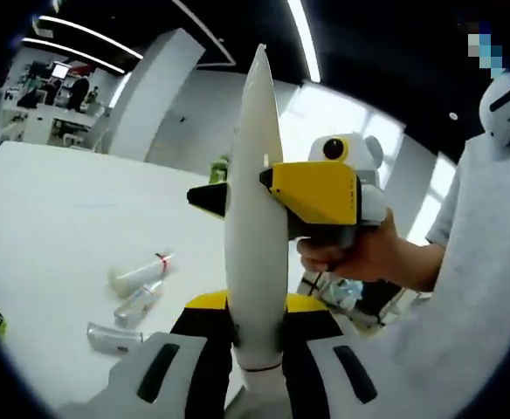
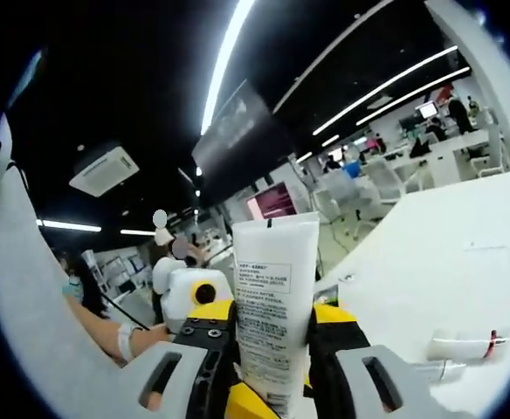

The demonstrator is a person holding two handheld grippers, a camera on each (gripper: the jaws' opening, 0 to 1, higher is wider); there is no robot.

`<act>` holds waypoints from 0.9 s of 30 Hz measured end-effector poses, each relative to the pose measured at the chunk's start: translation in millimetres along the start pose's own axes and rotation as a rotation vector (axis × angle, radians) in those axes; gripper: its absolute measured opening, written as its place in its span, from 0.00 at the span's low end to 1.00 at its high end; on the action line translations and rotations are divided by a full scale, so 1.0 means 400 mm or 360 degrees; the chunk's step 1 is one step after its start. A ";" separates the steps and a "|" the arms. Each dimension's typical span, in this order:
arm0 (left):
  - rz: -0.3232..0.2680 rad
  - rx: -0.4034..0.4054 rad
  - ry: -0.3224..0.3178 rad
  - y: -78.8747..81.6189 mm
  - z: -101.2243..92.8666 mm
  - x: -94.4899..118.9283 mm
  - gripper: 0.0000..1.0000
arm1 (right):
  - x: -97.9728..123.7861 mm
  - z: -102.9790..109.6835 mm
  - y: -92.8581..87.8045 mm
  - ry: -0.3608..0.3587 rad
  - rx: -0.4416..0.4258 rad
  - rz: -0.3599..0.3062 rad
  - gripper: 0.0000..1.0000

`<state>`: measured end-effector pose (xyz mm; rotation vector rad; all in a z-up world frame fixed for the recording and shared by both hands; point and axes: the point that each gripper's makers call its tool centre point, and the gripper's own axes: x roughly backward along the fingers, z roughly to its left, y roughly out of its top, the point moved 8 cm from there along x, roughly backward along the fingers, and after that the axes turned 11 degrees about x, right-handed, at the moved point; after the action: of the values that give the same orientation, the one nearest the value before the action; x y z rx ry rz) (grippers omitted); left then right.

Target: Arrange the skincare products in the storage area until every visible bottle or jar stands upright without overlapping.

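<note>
A tall white tube (image 1: 253, 218) stands upright above the white table (image 1: 54, 218), cap end down and crimped end up. My left gripper (image 1: 257, 345) is shut on its lower end. My right gripper (image 1: 255, 196) comes in from the right, held by a hand, and its yellow jaws clamp the tube's middle. In the right gripper view the tube (image 2: 272, 297) shows its printed face between my right gripper's (image 2: 272, 358) jaws, with the left gripper (image 2: 189, 301) just behind it. Three small products lie flat on the table: a white bottle with a red band (image 1: 141, 275), a clear bottle (image 1: 137, 305) and a silvery tube (image 1: 111, 336).
The red-banded bottle (image 2: 465, 347) lies on the table (image 2: 438, 262) at the lower right of the right gripper view. A person in a white sleeve (image 1: 491, 262) stands close on the right. Desks and chairs (image 2: 386, 175) fill the room beyond the table's far edge.
</note>
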<state>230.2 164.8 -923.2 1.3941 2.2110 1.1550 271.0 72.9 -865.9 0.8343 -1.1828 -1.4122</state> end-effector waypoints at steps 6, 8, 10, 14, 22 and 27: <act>-0.0018 0.0000 0.0015 -0.008 0.006 0.018 0.14 | -0.001 0.007 -0.001 0.0039 0.0051 0.0038 0.29; -0.0033 0.0010 0.0056 -0.012 0.014 0.022 0.14 | -0.005 0.008 -0.003 0.0036 0.0050 0.0050 0.31; -0.0034 -0.0001 0.0160 -0.017 0.026 0.024 0.14 | -0.013 0.007 -0.011 0.0008 0.0077 0.0090 0.33; -0.0035 -0.0020 0.0286 -0.018 0.030 0.013 0.15 | -0.031 0.008 -0.016 -0.0087 0.0103 0.0126 0.39; 0.0022 -0.0161 0.0597 -0.019 0.035 0.001 0.15 | -0.058 -0.001 -0.034 -0.0338 0.0195 0.0203 0.42; 0.0038 -0.0220 0.0665 -0.019 0.027 -0.009 0.15 | -0.055 -0.007 -0.034 -0.0373 0.0169 0.0173 0.36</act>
<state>233.7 165.2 -936.4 1.2120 2.3243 1.7028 274.0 93.1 -882.1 0.6788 -1.4703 -1.3944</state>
